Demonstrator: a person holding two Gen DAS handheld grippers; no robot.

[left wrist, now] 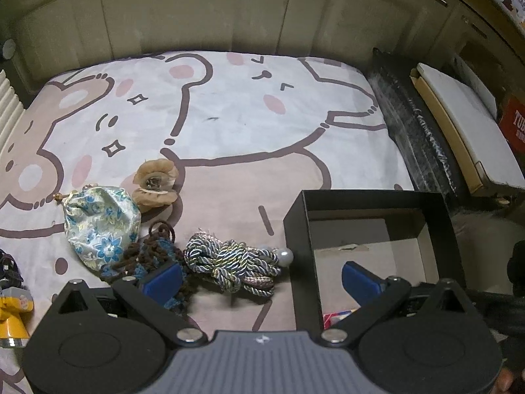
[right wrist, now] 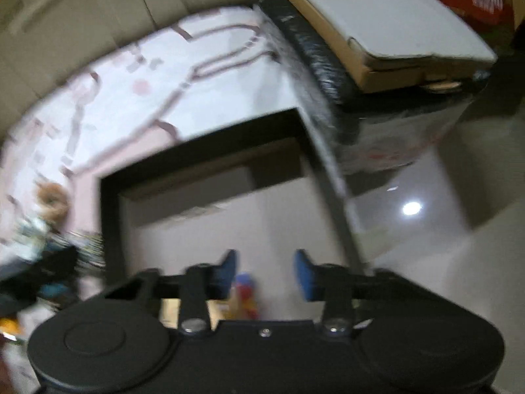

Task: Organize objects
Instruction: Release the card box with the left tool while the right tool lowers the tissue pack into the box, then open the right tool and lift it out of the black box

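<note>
On the cartoon-print sheet [left wrist: 229, 115] lie a floral pouch [left wrist: 101, 226], a beige flower clip [left wrist: 156, 180], a brown and blue crochet piece [left wrist: 144, 256] and a twisted cord bundle [left wrist: 233, 262] with a pearl bead [left wrist: 284, 256]. My left gripper [left wrist: 262, 282] hangs open above the cord bundle, its left pad over the crochet piece and its right pad over the black box [left wrist: 297, 229]. The right wrist view is blurred. There my right gripper [right wrist: 265, 272] points down into the black box [right wrist: 110, 229], jaws apart with nothing between them. A colourful item [right wrist: 244, 292] lies on the box floor below.
A yellow object [left wrist: 11, 315] sits at the sheet's left edge. Right of the bed, a flat white carton [left wrist: 466, 131] rests on a black wrapped block [left wrist: 420, 138], beside a red box [left wrist: 515, 124]. Cabinet fronts [left wrist: 197, 10] line the far side. Shiny floor [right wrist: 426, 229] lies to the right.
</note>
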